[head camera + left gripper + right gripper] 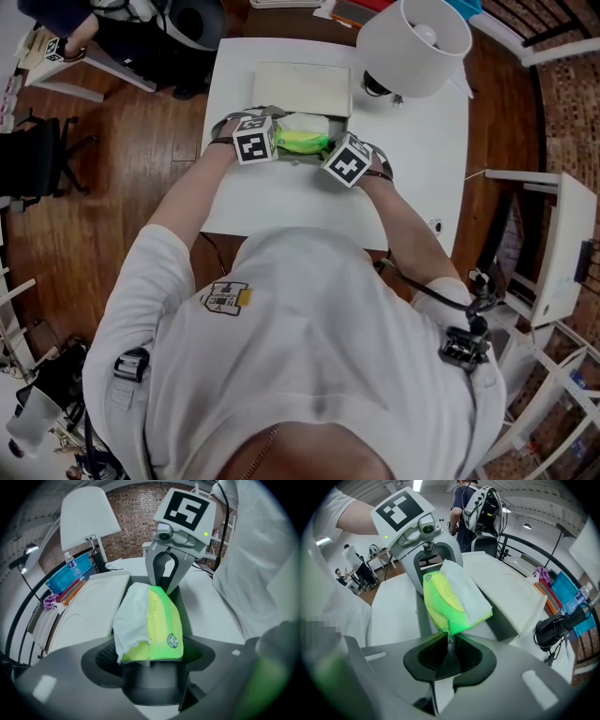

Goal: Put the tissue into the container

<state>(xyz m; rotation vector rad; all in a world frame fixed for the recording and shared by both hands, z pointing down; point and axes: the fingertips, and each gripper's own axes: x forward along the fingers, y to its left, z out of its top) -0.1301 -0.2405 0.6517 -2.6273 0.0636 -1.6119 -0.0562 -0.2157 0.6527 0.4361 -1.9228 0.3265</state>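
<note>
A green-yellow tissue pack [302, 137] with white tissue showing at its torn side hangs between my two grippers, above the white table. My left gripper [274, 142] is shut on one end of the pack [157, 625], which fills the gap between its jaws. At the opposite end my right gripper [330, 156] pinches the thin sealed edge of the pack [452, 604]. Each gripper view also shows the other gripper beyond the pack: the right gripper [168, 581] and the left gripper [430, 571]. The flat white container [302, 86] lies just behind the pack, its lid on.
A white lamp shade [414, 39] stands at the table's [422, 159] back right, with a black plug and cable [555, 627] near its base. A blue box [70, 571] and small items sit at the far edge. People and a backpack are beyond the table.
</note>
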